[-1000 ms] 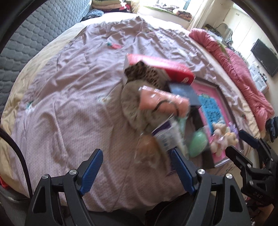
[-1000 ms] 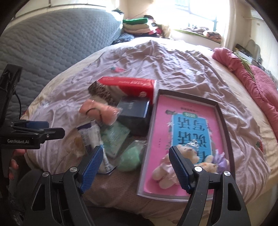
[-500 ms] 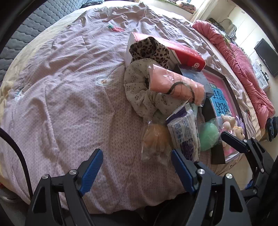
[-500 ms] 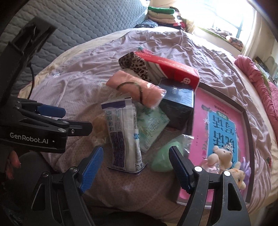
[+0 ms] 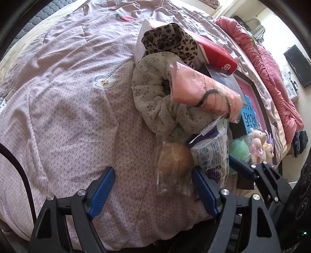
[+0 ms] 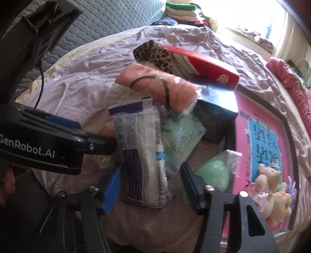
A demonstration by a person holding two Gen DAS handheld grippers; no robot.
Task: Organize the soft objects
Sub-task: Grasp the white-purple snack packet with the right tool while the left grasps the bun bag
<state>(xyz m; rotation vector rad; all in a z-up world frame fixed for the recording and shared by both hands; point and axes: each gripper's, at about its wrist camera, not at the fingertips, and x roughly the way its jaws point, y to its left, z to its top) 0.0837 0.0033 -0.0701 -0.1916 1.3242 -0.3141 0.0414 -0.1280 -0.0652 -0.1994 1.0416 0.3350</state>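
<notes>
On the bedspread (image 5: 68, 116), soft things lie in one unsorted heap: a floral scrunchie (image 5: 155, 101), a pink wrapped roll (image 6: 155, 87), a purple-and-white packet (image 6: 143, 155). The right gripper (image 6: 150, 186) is closing around that packet, pads not yet pressing. The left gripper (image 5: 153, 192) hangs spread wide, empty. Sorting seems barely begun.

Bed covered by mauve patterned quilt (image 5: 64, 109), creased. Grey quilted headboard (image 6: 108, 21) behind. Folded clothes stack (image 6: 182, 11) at far end. Bright window (image 6: 258, 17) at far right, strong daylight. Rose-pink ruched bedding (image 5: 272, 64) along bed edge. Dark wall-mounted screen (image 5: 297, 64) on pale wall.
</notes>
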